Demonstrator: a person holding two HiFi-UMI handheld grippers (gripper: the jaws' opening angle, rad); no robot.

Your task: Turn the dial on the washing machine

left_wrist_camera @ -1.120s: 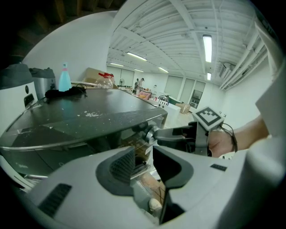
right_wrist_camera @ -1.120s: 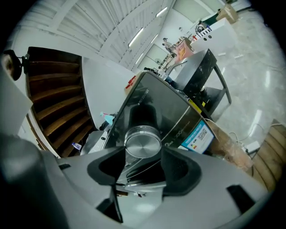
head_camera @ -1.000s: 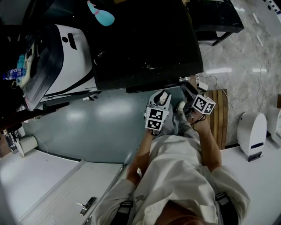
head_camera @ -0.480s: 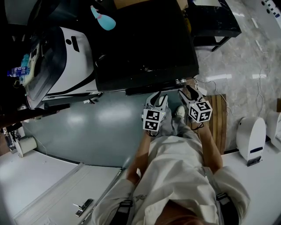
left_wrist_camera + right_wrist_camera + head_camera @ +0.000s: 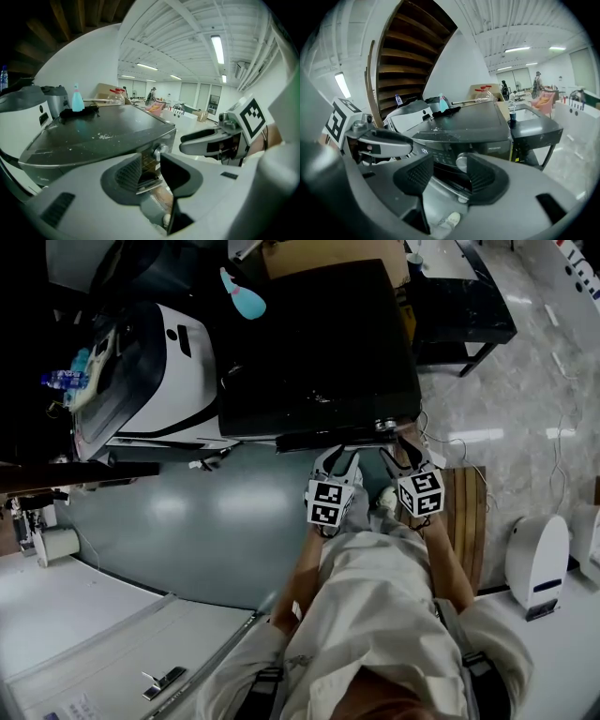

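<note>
Large open hall with a white ceiling, strip lights and a grey-green floor (image 5: pixel 187 521). A dark washing machine (image 5: pixel 309 352) stands on that floor, with a white appliance (image 5: pixel 159 381) just beside it. Left tongs (image 5: pixel 149 171): spread, nothing between them, aimed at the machine's front panel. Right tongs (image 5: pixel 450 174): spread but closing, held close to the right end of the panel. The silver dial (image 5: pixel 461 162) sits at the panel's upper right corner. It shows in the gap just beside the right-hand jaw and is not pinched.

Left tool (image 5: pixel 337 458) near washing machine (image 5: pixel 319 343) front
</note>
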